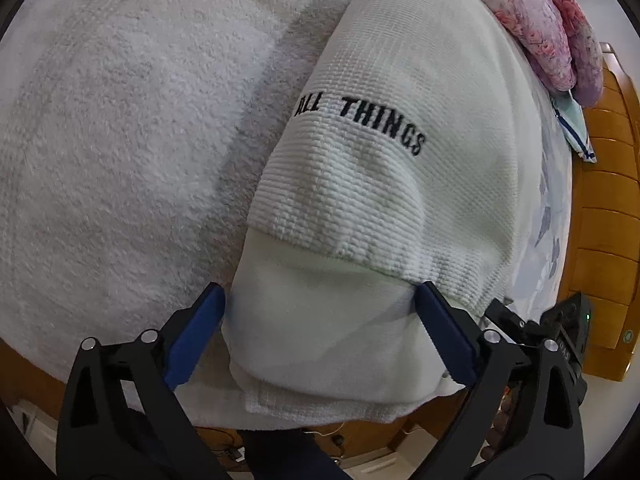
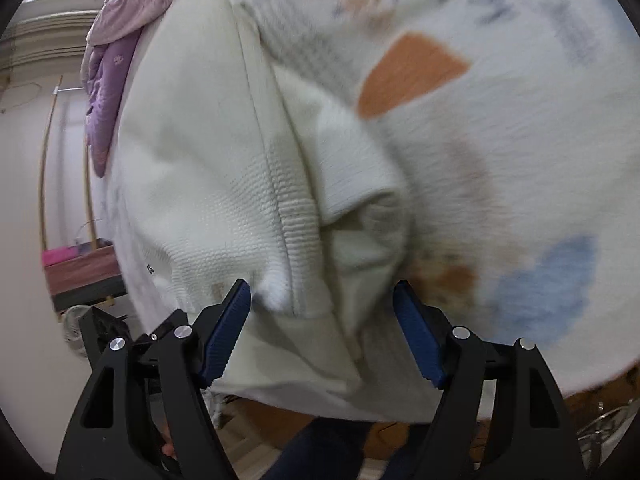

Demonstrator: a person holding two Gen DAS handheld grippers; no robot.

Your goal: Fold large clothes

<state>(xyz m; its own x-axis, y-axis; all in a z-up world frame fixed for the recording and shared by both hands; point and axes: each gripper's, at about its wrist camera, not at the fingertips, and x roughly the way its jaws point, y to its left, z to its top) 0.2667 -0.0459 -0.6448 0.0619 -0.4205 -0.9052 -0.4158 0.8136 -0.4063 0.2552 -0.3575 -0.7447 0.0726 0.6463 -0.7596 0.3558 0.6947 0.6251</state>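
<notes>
Left tongs point(image 1: 320, 322): spread wide, blue pads either side of the sweatshirt's near edge, pinching nothing.
Right tongs point(image 2: 322, 312): spread too, straddling a bunched fold of the same garment.
White sweatshirt point(image 1: 400, 184): folded, lying on the bed, black "ALL THINGS" lettering point(image 1: 360, 120) facing up.
Fluffy white blanket point(image 1: 120, 140): just left of the sweatshirt.
Patterned bedsheet point(image 2: 520, 140): underneath, orange and blue patches.
Pink quilt point(image 1: 552, 28): heaped beyond the sweatshirt's far end.
</notes>
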